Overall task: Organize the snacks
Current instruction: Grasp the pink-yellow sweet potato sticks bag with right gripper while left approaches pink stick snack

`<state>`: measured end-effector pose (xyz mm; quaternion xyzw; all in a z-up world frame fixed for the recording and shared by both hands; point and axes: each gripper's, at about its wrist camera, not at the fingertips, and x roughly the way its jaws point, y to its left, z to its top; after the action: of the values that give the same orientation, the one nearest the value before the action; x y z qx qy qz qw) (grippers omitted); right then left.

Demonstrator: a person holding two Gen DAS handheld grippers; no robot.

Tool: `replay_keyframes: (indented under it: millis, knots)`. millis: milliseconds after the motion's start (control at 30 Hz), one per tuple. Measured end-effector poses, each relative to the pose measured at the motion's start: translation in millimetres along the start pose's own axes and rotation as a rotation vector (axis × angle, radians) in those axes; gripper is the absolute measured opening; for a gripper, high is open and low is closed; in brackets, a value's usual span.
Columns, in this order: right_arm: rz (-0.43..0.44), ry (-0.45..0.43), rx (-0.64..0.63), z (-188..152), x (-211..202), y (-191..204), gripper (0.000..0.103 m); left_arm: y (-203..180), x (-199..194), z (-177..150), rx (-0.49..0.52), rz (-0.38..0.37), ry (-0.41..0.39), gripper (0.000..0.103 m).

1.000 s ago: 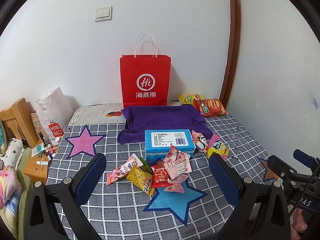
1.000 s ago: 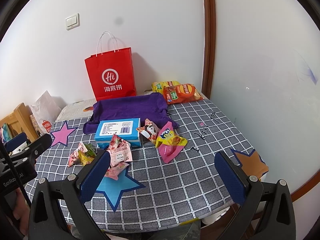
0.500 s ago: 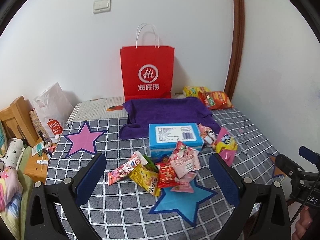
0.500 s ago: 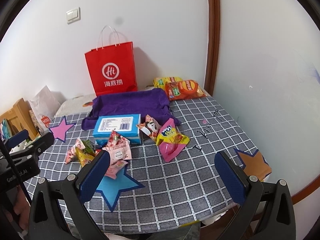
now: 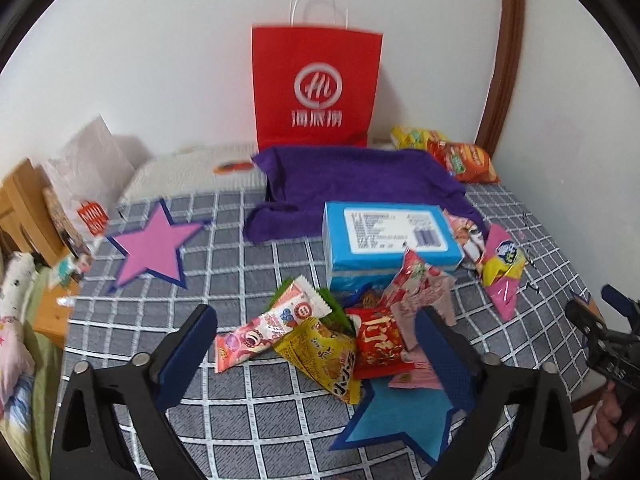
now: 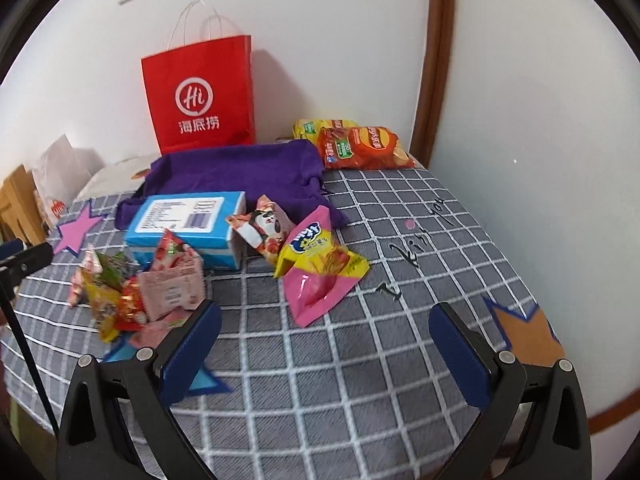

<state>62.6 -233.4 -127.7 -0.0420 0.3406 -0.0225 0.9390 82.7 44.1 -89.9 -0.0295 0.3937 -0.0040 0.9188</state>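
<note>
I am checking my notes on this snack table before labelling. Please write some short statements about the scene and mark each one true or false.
1. The red paper bag with white handles stands upright against the wall. True.
2. The light blue rectangular box lies on the purple cloth. False: it lies on the checked grey tablecloth, in front of the cloth.
3. The left gripper holds the yellow snack packet. False: its jaws, which have just been closing a little, stand open with nothing gripped.
4. The orange crisp bag lies near the far corner, beside the brown wooden trim. True.
5. The right gripper is open and empty. True.
</note>
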Motion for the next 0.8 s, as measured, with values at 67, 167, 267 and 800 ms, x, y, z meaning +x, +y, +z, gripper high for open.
replay_keyframes:
  millis: [67,167,267,800]
  knots:
    - [-0.002,0.009,-0.015,3,20,-3,0.101,4,11,1,-0.008,0.005,0.019,0.094]
    - [0.002,0.045,-0.017,8,49,-7,0.093,9,24,3,-0.005,-0.002,0.029,0.093]
    - [0.021,0.056,-0.012,14,75,-13,0.091,16,35,6,-0.028,-0.006,0.034,0.094]
    - [0.073,0.072,-0.213,24,138,-2,0.091,33,68,13,-0.078,0.004,0.061,0.094]
